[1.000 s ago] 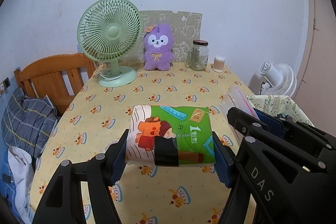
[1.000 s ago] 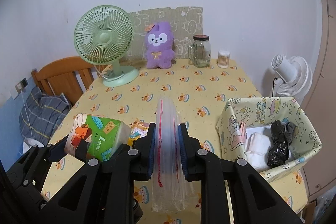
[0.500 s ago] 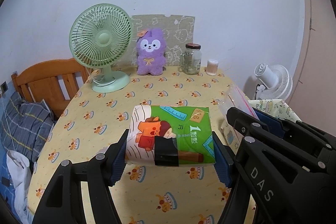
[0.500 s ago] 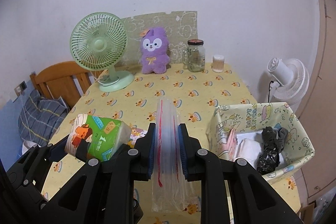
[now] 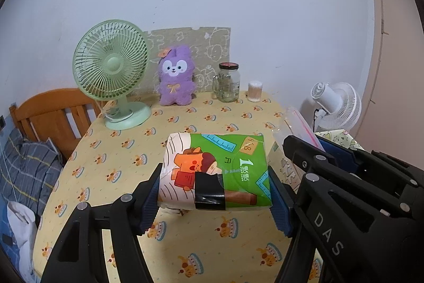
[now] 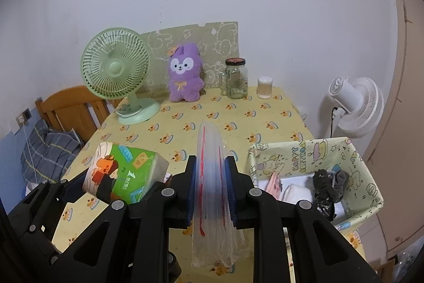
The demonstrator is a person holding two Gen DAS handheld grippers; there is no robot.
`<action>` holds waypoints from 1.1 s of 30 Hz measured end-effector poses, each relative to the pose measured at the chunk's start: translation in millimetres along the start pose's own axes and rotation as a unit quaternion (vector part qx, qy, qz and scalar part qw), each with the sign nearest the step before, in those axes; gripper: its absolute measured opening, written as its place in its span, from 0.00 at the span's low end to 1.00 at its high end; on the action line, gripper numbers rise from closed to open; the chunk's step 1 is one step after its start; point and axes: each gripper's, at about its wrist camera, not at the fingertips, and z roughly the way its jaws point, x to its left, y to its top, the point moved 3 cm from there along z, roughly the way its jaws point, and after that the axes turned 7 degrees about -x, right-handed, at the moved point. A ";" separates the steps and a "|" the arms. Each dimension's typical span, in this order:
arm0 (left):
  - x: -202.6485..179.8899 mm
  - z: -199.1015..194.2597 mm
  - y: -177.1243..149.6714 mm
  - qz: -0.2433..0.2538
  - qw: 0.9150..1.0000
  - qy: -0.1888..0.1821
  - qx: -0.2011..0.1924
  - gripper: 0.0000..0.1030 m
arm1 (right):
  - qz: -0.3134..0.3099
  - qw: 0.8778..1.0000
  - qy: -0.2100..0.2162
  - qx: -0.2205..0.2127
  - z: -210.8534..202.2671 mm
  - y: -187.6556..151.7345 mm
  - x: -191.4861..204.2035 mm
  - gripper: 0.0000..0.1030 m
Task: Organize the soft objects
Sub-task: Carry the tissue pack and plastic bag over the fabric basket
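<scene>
Table [image 5: 111,177] now sits lower in both views: you've lifted both loads clear, ready to bag | storage bin [image 6: 368,171] at 3 o'clock, socks inside | left gripper [image 5: 214,192] clamped on tissue pack [image 5: 220,171] | right gripper [image 6: 211,187] pinched on zip bag [image 6: 212,198] | fan [image 5: 111,68], plush [image 5: 176,78] at 12, well apart.

green tissue pack [image 5: 216,171] held above table, clear zip bag [image 6: 213,192] upright, pinched

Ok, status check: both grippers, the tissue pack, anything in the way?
Left gripper shut on tissue pack, clear of the table. Right gripper shut on zip bag. Basket right, nothing blocking.
</scene>
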 end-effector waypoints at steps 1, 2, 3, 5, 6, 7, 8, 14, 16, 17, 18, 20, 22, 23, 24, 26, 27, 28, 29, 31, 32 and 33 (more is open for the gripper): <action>-2.3 0.4 0.6 0.002 1.000 0.000 -0.002 0.70 | 0.000 1.000 0.000 -0.002 -1.4 0.2 -2.0 0.23; -5.0 0.8 1.4 0.003 1.000 -0.001 -0.003 0.70 | 0.000 1.000 -0.001 -0.003 -1.9 0.4 -4.4 0.23; -7.7 1.3 2.0 0.005 1.000 -0.002 -0.003 0.70 | 0.002 1.000 -0.003 -0.004 -2.4 0.6 -7.6 0.23; -13.7 2.1 3.6 0.008 1.000 -0.004 -0.004 0.70 | 0.003 1.000 -0.005 -0.006 -3.9 1.1 -12.7 0.23; -16.7 2.6 4.2 0.009 1.000 -0.006 -0.005 0.70 | 0.003 1.000 -0.006 -0.007 -4.4 1.6 -15.1 0.23; -18.8 2.6 4.5 0.010 1.000 -0.007 -0.006 0.70 | 0.004 1.000 -0.007 -0.008 -4.9 2.2 -18.1 0.23; -21.5 2.5 4.5 0.012 1.000 -0.009 -0.007 0.70 | 0.004 1.000 -0.008 -0.009 -5.9 2.5 -19.9 0.23; -37.0 6.5 6.7 0.017 1.000 -0.017 -0.011 0.70 | 0.007 1.000 -0.017 -0.014 -7.6 4.5 -35.6 0.23; -41.6 8.7 7.2 0.019 1.000 -0.021 -0.011 0.70 | 0.008 1.000 -0.019 -0.015 -7.4 4.9 -40.5 0.23; -43.9 9.3 7.4 0.020 0.999 -0.023 -0.011 0.70 | 0.008 1.000 -0.021 -0.015 -7.8 5.2 -43.0 0.23; -46.4 9.8 7.5 0.021 0.999 -0.025 -0.012 0.70 | 0.008 1.000 -0.022 -0.016 -7.7 5.3 -44.9 0.23; -51.7 11.5 7.8 0.024 0.999 -0.030 -0.011 0.70 | 0.008 1.000 -0.026 -0.016 -7.3 6.0 -50.2 0.23; -56.6 13.2 7.8 0.026 0.999 -0.035 -0.011 0.70 | 0.010 0.999 -0.029 -0.016 -7.5 5.4 -54.7 0.23; -59.0 13.6 7.6 0.027 0.999 -0.037 -0.011 0.70 | 0.010 0.999 -0.031 -0.016 -7.4 4.7 -57.3 0.23; -62.2 13.9 7.5 0.028 0.999 -0.040 -0.011 0.70 | 0.011 0.999 -0.033 -0.016 -7.2 4.4 -59.7 0.23; -66.7 15.2 7.9 0.031 0.998 -0.044 -0.011 0.70 | 0.013 0.999 -0.038 -0.017 -6.8 4.3 -65.4 0.23; -69.2 16.1 8.2 0.032 0.998 -0.046 -0.011 0.70 | 0.014 0.999 -0.040 -0.018 -6.7 4.1 -68.4 0.23; -72.4 17.3 8.6 0.033 0.998 -0.049 -0.011 0.70 | 0.015 0.999 -0.042 -0.018 -6.7 3.7 -70.6 0.23; -74.9 18.2 9.2 0.034 0.998 -0.051 -0.011 0.70 | 0.016 0.999 -0.044 -0.018 -6.3 3.9 -73.4 0.23; -79.8 19.9 9.1 0.036 0.998 -0.054 -0.011 0.70 | 0.018 0.998 -0.048 -0.019 -5.8 3.9 -79.3 0.23; -82.4 21.0 9.0 0.037 0.998 -0.057 -0.011 0.70 | 0.019 0.998 -0.050 -0.019 -5.6 3.6 -81.8 0.23; -84.9 22.1 8.9 0.038 0.997 -0.059 -0.010 0.70 | 0.020 0.998 -0.051 -0.019 -5.3 3.4 -84.1 0.23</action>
